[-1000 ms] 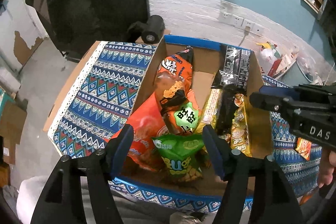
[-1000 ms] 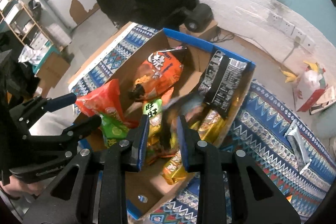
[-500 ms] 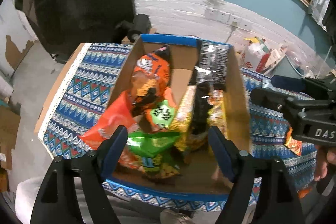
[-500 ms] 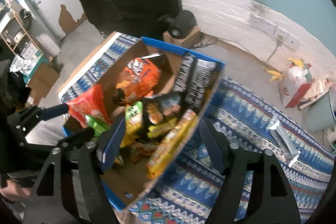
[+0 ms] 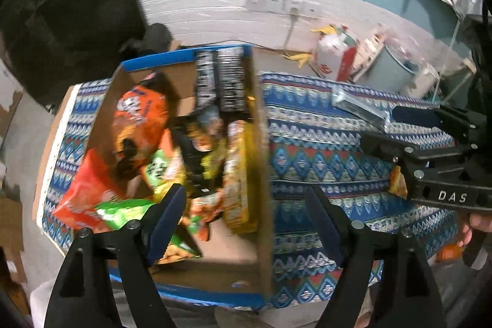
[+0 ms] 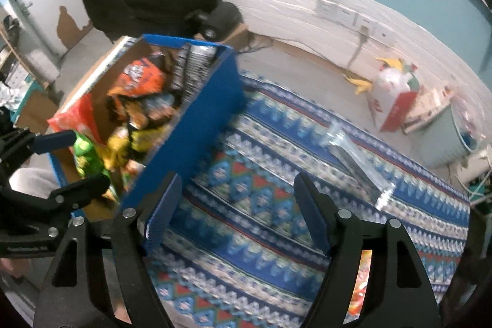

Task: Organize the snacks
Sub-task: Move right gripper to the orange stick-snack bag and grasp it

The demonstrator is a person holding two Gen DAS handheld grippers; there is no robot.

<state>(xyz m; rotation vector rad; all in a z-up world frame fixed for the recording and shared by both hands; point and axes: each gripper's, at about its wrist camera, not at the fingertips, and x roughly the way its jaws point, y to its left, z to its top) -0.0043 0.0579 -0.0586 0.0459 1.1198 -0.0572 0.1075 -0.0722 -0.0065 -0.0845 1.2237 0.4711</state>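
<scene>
Inside the blue box (image 5: 190,291), bright snack bags (image 5: 138,118) lie jumbled.

so the tabletop (image 6: 276,223) is covered in this blue, red and white zigzag-patterned cloth, pale bare edge showing on the far left side. Sitting right on it: a cardboard box (image 5: 261,174) with blue outer walls, over on the left half, stuffed with snack bags. Out on the open cloth to the right there's a long silvery packet (image 6: 356,165) lying flat, well apart from the box, plus an orange packet (image 5: 398,183) near the front right, mostly hidden
</scene>
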